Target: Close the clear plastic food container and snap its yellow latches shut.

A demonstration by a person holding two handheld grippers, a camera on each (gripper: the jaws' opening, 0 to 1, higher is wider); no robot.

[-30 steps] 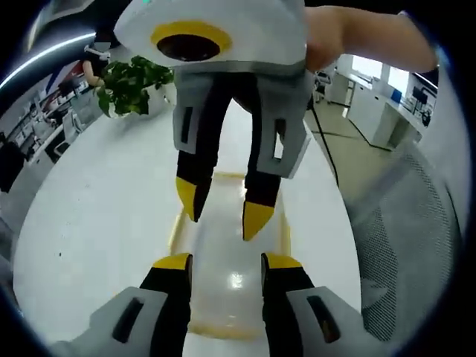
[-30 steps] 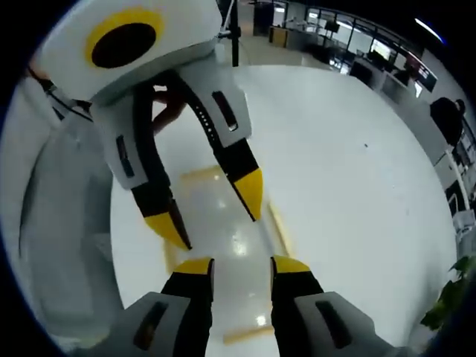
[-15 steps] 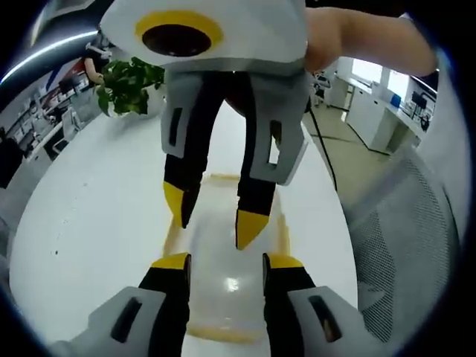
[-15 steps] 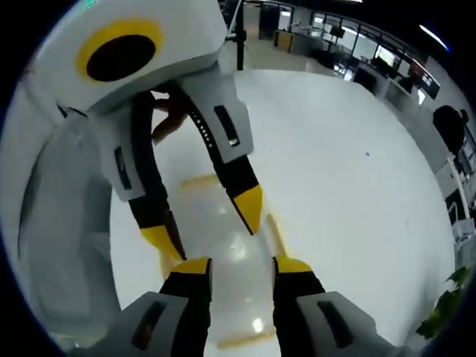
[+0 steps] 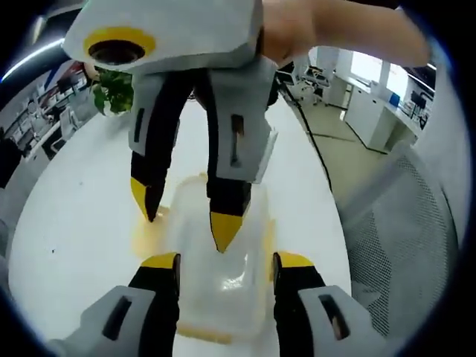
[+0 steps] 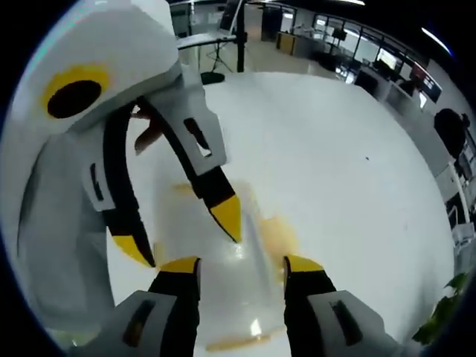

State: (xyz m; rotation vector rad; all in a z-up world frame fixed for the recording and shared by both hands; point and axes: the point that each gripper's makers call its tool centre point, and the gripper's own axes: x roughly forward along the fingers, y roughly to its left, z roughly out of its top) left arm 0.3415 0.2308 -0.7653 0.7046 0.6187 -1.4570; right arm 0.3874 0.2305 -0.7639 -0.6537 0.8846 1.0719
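Note:
The clear plastic container [image 5: 219,279] lies on the white table [image 5: 74,223] with its lid on top, straight below both grippers. Yellow latches [image 5: 145,236] stick out at its sides and at its near end [image 5: 199,335]. My left gripper [image 5: 227,262] is open, its jaws level with the container's two long sides. My right gripper [image 5: 182,214] comes down from above, open, its tips just over the lid. In the right gripper view, the container [image 6: 238,297] sits between the right gripper's [image 6: 242,265] spread jaws, with a yellow latch [image 6: 279,232] beside it. The left gripper [image 6: 181,234] hangs over the far end.
A potted plant [image 5: 111,93] stands at the table's far end and appears again [image 6: 446,312] at the edge of the right gripper view. A grey mesh chair [image 5: 416,245] stands beside the table. A person's hand [image 5: 335,30] holds the right gripper. Office desks fill the background.
Both grippers have dropped closer to the container, and their jaws stand a little wider. The container looks larger, and its side latches now splay outward.

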